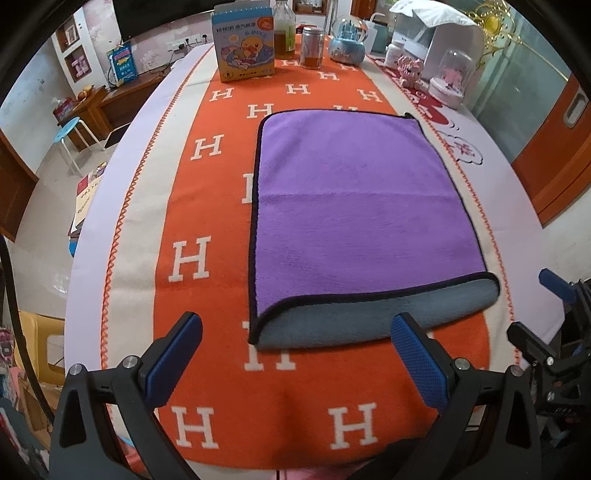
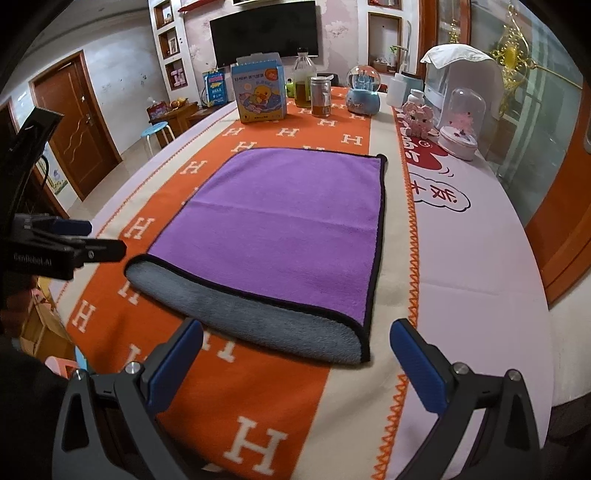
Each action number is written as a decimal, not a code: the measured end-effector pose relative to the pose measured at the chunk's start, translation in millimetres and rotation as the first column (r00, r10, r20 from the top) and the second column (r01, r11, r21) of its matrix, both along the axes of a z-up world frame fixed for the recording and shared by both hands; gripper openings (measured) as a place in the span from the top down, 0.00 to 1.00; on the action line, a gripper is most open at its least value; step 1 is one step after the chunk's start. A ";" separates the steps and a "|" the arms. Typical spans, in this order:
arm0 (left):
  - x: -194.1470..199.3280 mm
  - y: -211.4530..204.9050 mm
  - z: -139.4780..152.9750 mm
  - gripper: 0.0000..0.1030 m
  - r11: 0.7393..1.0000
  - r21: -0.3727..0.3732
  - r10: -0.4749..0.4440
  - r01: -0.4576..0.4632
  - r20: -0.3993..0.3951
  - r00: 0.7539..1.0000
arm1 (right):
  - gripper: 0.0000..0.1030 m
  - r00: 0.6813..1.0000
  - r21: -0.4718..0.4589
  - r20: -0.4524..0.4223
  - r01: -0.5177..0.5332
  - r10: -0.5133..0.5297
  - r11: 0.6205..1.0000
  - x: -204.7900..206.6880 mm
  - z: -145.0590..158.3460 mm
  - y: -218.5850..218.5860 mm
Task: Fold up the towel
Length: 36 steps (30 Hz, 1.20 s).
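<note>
A purple towel [image 1: 354, 206] with a black hem and a grey underside lies folded on the orange H-patterned cloth [image 1: 207, 184]. The purple layer stops short of the near edge, so a grey strip [image 1: 373, 321] shows there. My left gripper [image 1: 297, 332] is open and empty, just in front of the towel's near edge. The towel also shows in the right wrist view [image 2: 280, 221], with its grey strip [image 2: 258, 317] nearest. My right gripper [image 2: 295, 339] is open and empty, at the towel's near right corner. The left gripper [image 2: 96, 240] shows at the left edge there, the right gripper [image 1: 535, 306] at the right edge of the left wrist view.
At the far end of the table stand a duck-printed box [image 1: 243, 44], a bottle [image 1: 284, 29], a jar [image 1: 312, 46], a snow globe [image 1: 347, 40], a pink toy [image 1: 410, 72] and a glass dome [image 1: 452, 75]. A blue stool [image 1: 72, 127] stands left.
</note>
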<state>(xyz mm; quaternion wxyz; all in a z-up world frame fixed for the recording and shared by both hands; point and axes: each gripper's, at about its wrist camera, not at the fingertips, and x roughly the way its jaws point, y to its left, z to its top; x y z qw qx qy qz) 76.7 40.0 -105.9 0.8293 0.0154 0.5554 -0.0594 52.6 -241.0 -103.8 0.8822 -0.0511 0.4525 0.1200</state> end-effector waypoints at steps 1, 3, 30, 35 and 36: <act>1.8 1.0 -2.7 0.01 1.000 -0.002 -0.005 0.005 -0.002 1.000 | 0.02 1.000 -0.003 -0.005 0.002 -0.002 1.000 1.9 -2.5 -1.5; 6.2 5.1 -10.4 0.01 1.000 -0.019 -0.012 0.012 -0.012 1.000 | 0.04 1.000 -0.009 -0.016 0.007 -0.007 1.000 6.8 -9.7 -4.9; 46.1 0.7 -76.6 0.21 0.996 -0.042 -0.080 0.074 -0.174 0.982 | 0.50 0.989 0.012 -0.137 0.056 -0.054 0.998 32.6 -52.7 -17.4; 43.9 -1.9 -74.5 0.31 0.996 -0.048 -0.088 0.081 -0.168 0.982 | 0.61 0.989 0.015 -0.135 0.055 -0.053 0.998 30.7 -52.5 -18.8; 43.8 -2.2 -73.8 0.33 0.995 -0.049 -0.089 0.082 -0.167 0.982 | 0.64 0.989 0.017 -0.135 0.055 -0.053 0.998 30.5 -52.3 -19.2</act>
